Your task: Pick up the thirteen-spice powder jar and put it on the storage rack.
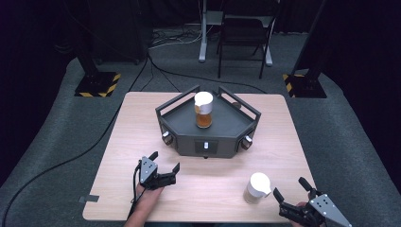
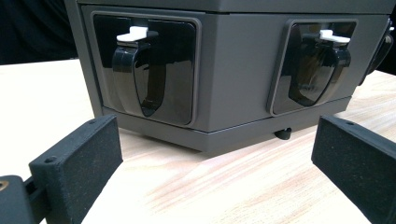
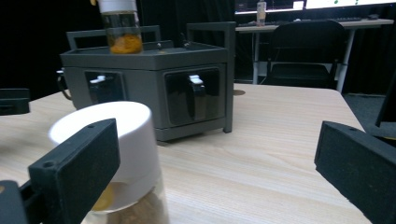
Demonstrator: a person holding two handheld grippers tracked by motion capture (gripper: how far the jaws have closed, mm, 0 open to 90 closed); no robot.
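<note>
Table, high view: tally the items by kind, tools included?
Jars with white lids: 2, one on the grey stand, one on the table
Grey stand: 1
Tools: 2, left tool, right tool
Total: 5

2 black grippers [image 1: 165, 161] [image 1: 292, 191], grey 3-cornered plates

A pale wooden surface [image 1: 142, 113] stands on grey carpet [image 1: 56, 118] in a dark, black-curtained room. Behind it, a black chair [image 1: 242, 33] sits at a white-legged desk [image 1: 204, 33], while yellow-and-black striped stand bases [image 1: 98, 85] flank the carpet and cables [image 1: 161, 40] trail across it.
</note>
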